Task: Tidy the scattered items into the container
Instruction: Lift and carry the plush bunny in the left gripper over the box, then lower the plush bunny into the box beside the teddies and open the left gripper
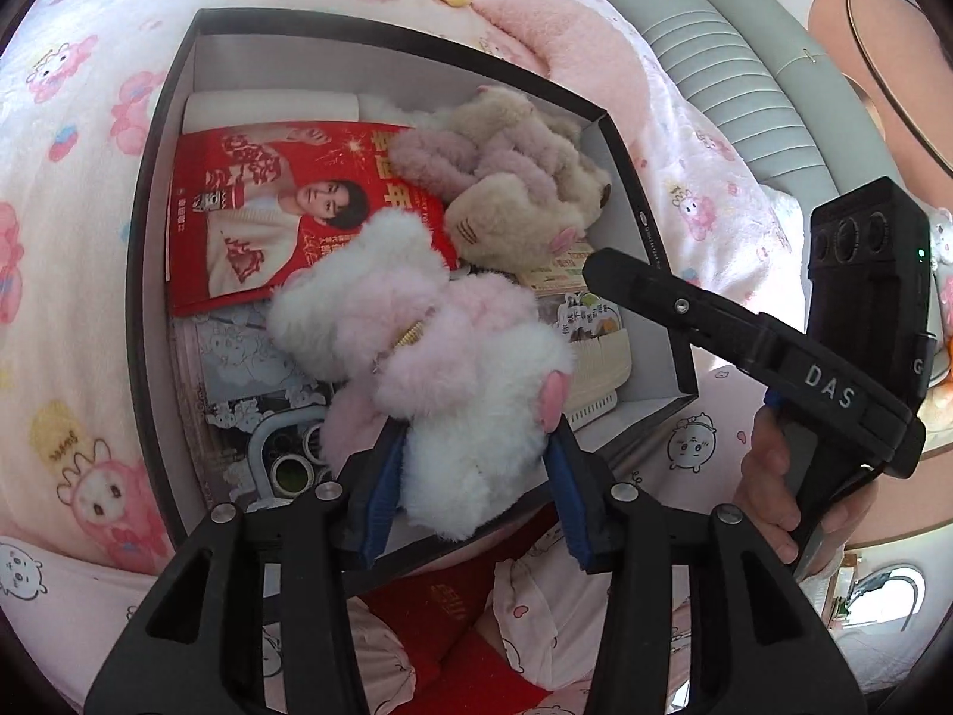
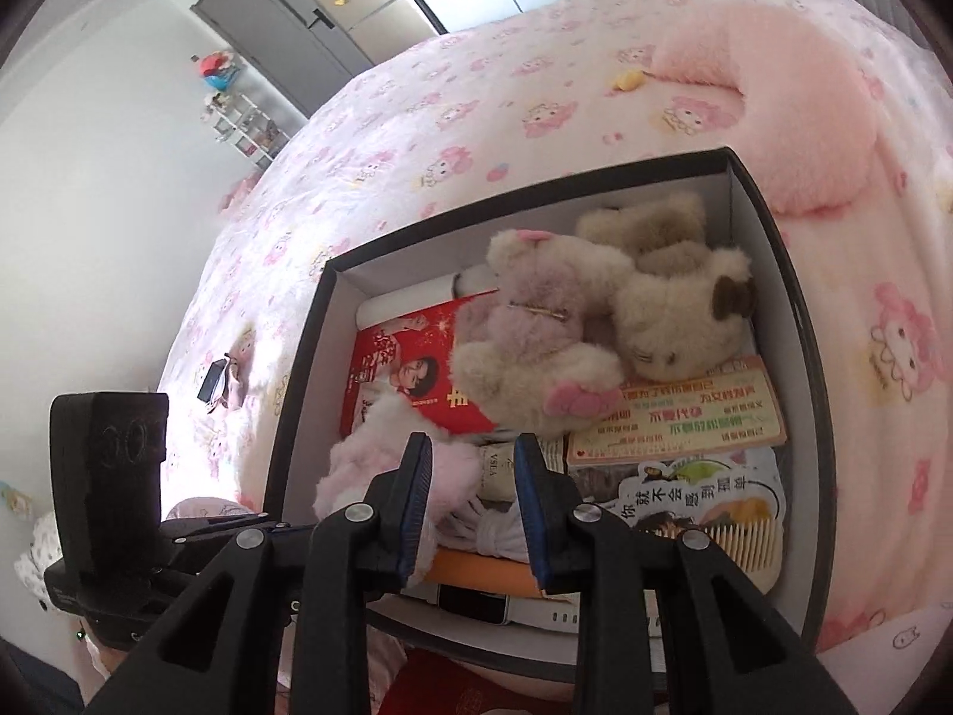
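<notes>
A dark box (image 1: 152, 190) with white inner walls lies on the bed; it also shows in the right wrist view (image 2: 798, 310). My left gripper (image 1: 476, 465) is shut on a white and pink plush toy (image 1: 429, 322) and holds it over the box's near part. The same plush shows partly in the right wrist view (image 2: 357, 471). Inside lie a beige and mauve plush toy (image 1: 518, 179) (image 2: 595, 322), a red magazine (image 1: 250, 202) (image 2: 411, 363), cards and a comb (image 2: 744, 542). My right gripper (image 2: 470, 494) is open and empty over the box's near edge; it also shows in the left wrist view (image 1: 601, 268).
The bed has a pink cartoon-print cover (image 2: 417, 137). A fluffy pink pillow (image 2: 804, 101) (image 1: 566, 59) lies beyond the box. A small yellow item (image 2: 628, 80) lies on the cover near it. A red item (image 1: 452, 614) lies just under my left gripper, outside the box.
</notes>
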